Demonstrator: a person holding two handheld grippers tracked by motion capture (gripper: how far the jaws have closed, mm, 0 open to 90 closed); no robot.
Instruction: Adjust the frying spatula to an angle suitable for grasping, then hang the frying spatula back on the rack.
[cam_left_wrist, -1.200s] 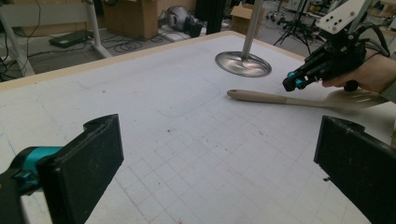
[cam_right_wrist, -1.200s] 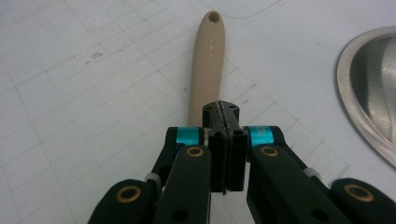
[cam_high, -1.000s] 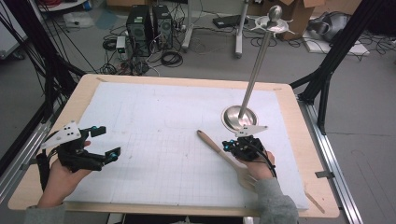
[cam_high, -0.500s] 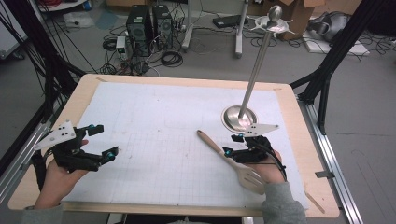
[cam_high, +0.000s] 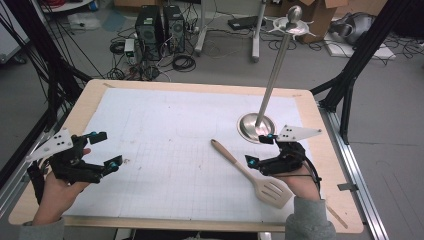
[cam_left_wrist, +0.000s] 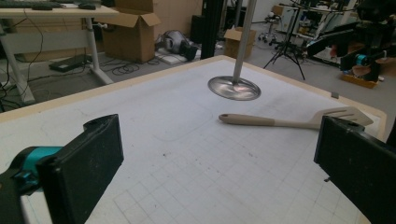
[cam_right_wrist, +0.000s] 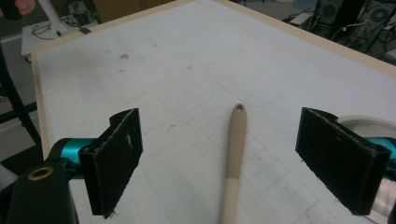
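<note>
A pale wooden slotted spatula lies flat on the white grid mat, handle toward the far left and head near the front edge. My right gripper hovers just above and right of it; its jaws have just been opening and now stand wide. In the right gripper view the spatula handle lies on the mat below the gap of the right gripper, touching neither pad. My left gripper rests open at the mat's left edge. In the left gripper view, nothing is between the jaws of the left gripper, and the spatula lies ahead.
A metal stand with a round base and a tall slanting pole sits on the table right behind my right gripper. The wooden table rim frames the mat. Cables, computers and boxes lie on the floor beyond.
My right gripper has let go of the spatula handle, opened wide and lifted off it, uncovering the slotted head. The spatula stays on the mat. The left hand has barely moved.
</note>
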